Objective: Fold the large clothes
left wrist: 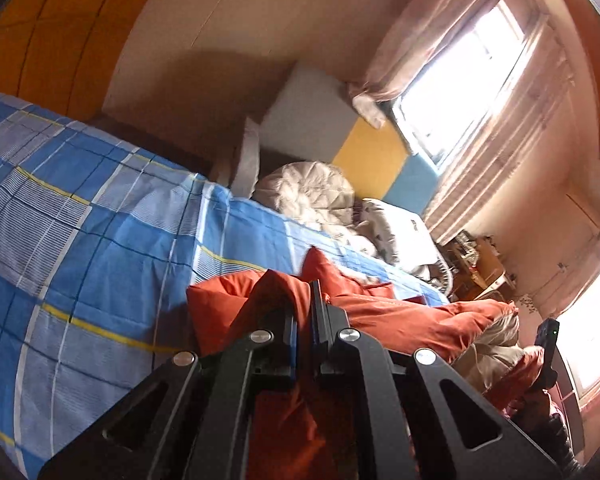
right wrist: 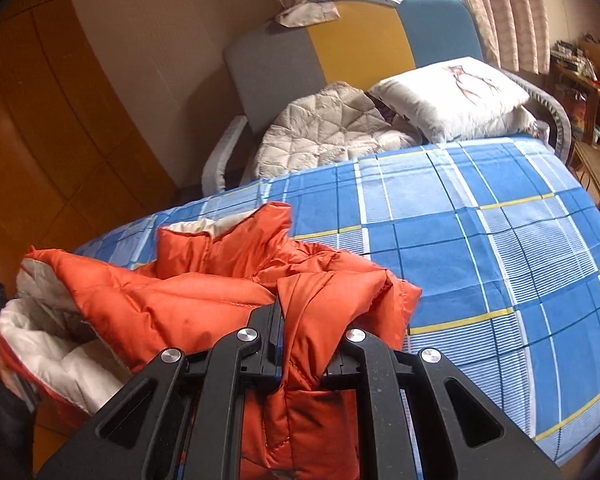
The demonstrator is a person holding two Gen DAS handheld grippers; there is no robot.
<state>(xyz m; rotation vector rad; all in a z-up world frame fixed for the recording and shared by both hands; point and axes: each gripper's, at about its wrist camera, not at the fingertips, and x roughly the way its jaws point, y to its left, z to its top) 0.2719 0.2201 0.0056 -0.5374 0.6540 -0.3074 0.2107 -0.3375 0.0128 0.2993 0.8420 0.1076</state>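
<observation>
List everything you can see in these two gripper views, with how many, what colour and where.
Padded jacket: one, orange with white lining, bunched on the near edge of the bed, clamped by both grippers.
Bedspread: one, blue and white plaid with yellow lines, covering the bed.
Quilted blanket: one, off-white, heaped at the head of the bed.
Pillow: one, white with a print, beside the blanket.
Headboard: one, grey, yellow and blue panels.
Curtains: pinkish, at the window.
Wardrobe: one, orange-brown wood, left wall.
Left gripper: black, shut on jacket fabric.
Right gripper: black, shut on a jacket fold.
</observation>
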